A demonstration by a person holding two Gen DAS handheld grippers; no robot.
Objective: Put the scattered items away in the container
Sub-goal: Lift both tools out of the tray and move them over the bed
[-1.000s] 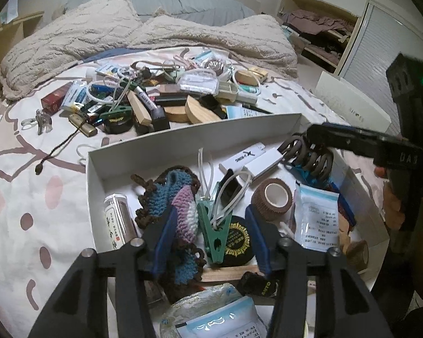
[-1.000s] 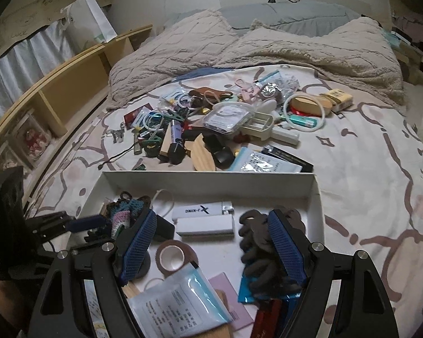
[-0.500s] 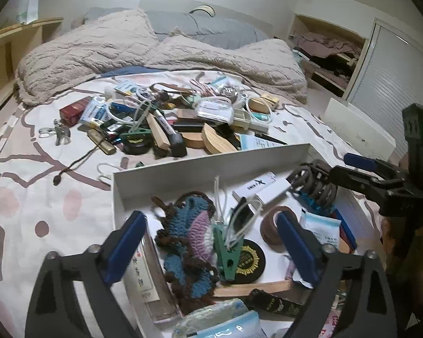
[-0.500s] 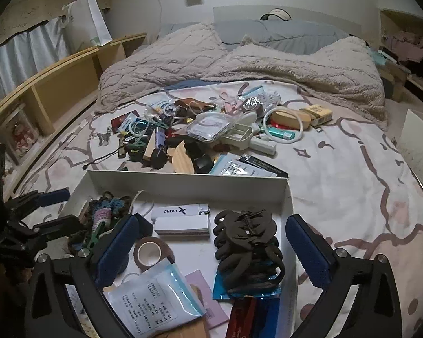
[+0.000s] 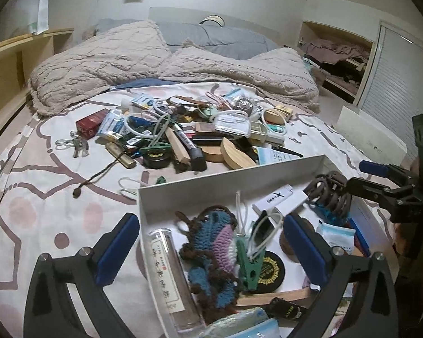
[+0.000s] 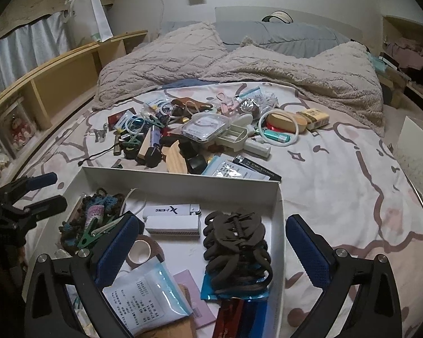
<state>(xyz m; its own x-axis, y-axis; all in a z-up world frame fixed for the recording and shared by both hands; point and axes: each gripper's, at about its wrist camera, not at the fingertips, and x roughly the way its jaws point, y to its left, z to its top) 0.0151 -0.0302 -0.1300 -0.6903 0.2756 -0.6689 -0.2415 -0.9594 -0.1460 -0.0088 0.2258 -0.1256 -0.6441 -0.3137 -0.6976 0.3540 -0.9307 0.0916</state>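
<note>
A white box (image 5: 225,178) lies on the bed, holding a blue and brown crochet piece (image 5: 217,233), a green clip (image 5: 248,264), a lighter (image 6: 170,210), a tape roll (image 6: 139,251) and a brown hair claw (image 6: 239,259). My left gripper (image 5: 211,243) hovers over the box's left end; its jaws are opening, well apart from the crochet piece lying below them. Over the box's right end, my right gripper (image 6: 213,242) stands open above the hair claw without touching it. A pile of scattered items (image 5: 197,132) lies beyond the box.
Beige blankets (image 6: 239,64) and grey pillows sit behind the pile. A wooden shelf (image 6: 50,84) runs along the left of the bed. A key bunch (image 5: 77,144) and a corded brass tube (image 5: 121,156) lie left of the pile. Bare patterned sheet (image 6: 338,183) spreads right of the box.
Both pairs of jaws have spread wide. The left let go of the crochet piece and the right let go of the hair claw, both now resting in the box. Both views have tilted upward.
</note>
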